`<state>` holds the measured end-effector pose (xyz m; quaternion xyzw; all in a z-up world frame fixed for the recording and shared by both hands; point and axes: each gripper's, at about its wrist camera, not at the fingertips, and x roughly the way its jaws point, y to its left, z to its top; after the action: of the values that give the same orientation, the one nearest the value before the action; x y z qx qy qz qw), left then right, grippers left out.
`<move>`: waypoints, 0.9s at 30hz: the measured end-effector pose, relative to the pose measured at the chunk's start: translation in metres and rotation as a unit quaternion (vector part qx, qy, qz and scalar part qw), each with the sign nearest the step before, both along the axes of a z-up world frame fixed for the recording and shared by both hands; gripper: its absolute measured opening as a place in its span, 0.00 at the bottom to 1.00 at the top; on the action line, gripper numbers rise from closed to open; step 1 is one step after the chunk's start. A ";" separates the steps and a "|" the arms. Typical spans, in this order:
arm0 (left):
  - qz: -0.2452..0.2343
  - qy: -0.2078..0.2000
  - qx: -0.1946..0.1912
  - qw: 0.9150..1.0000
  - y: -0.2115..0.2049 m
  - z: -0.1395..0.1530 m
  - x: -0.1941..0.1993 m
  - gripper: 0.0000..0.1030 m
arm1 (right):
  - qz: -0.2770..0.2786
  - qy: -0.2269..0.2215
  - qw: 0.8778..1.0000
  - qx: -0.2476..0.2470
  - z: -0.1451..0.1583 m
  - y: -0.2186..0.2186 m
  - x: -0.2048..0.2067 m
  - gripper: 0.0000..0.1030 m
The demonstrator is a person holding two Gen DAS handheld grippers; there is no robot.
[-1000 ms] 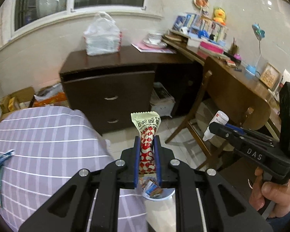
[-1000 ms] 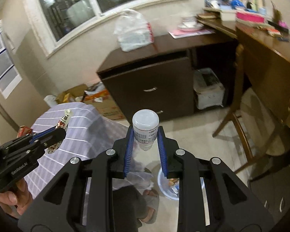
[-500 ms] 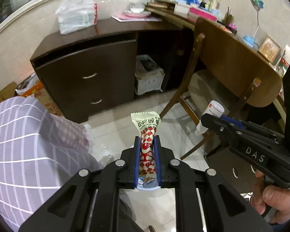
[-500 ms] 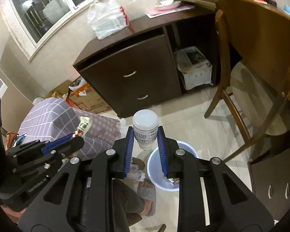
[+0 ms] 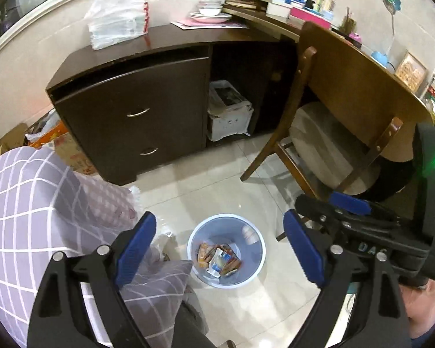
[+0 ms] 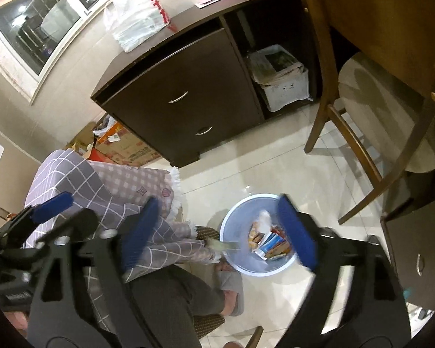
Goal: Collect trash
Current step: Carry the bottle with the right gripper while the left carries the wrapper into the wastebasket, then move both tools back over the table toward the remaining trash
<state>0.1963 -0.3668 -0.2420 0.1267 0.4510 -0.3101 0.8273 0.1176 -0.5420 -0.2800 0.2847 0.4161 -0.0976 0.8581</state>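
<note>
Both grippers, left gripper (image 5: 219,249) and right gripper (image 6: 217,230), have just opened wide, nothing between the fingers. Wrappers (image 5: 219,259) lie in the blue bin (image 5: 253,272), lower centre; the white bottle (image 6: 264,219) drops in. Remaining trash: not visible.

Dark wooden cabinet (image 5: 130,107) with two drawers stands ahead of the gripper. White plastic bag (image 5: 117,14) rests on top. Wooden chair (image 5: 327,145) stands ahead-right. Checked purple cloth (image 5: 23,203) lies left.
</note>
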 end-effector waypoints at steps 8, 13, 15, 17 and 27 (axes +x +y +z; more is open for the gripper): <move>0.034 -0.026 -0.032 0.999 0.032 0.031 -0.004 0.88 | -0.013 0.000 1.000 -0.018 0.017 0.011 0.001 0.94; 0.045 -0.041 -0.052 0.997 0.051 0.051 -0.007 0.88 | -0.001 -0.016 0.999 -0.028 0.038 0.027 0.003 0.94; 0.047 -0.049 -0.057 0.996 0.060 0.059 -0.011 0.88 | 0.007 -0.026 0.999 -0.032 0.049 0.035 0.004 0.94; 0.050 -0.061 -0.063 0.995 0.071 0.068 -0.014 0.89 | 0.017 -0.035 0.999 -0.038 0.060 0.045 0.007 0.94; 0.086 -0.089 -0.085 0.989 0.129 0.099 -0.024 0.89 | 0.081 -0.072 0.992 -0.062 0.106 0.106 0.022 0.94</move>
<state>0.1725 -0.2374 -0.1435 0.0439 0.3570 -0.2623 0.8954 0.1400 -0.4360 -0.1743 0.2022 0.3681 -0.0324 0.9070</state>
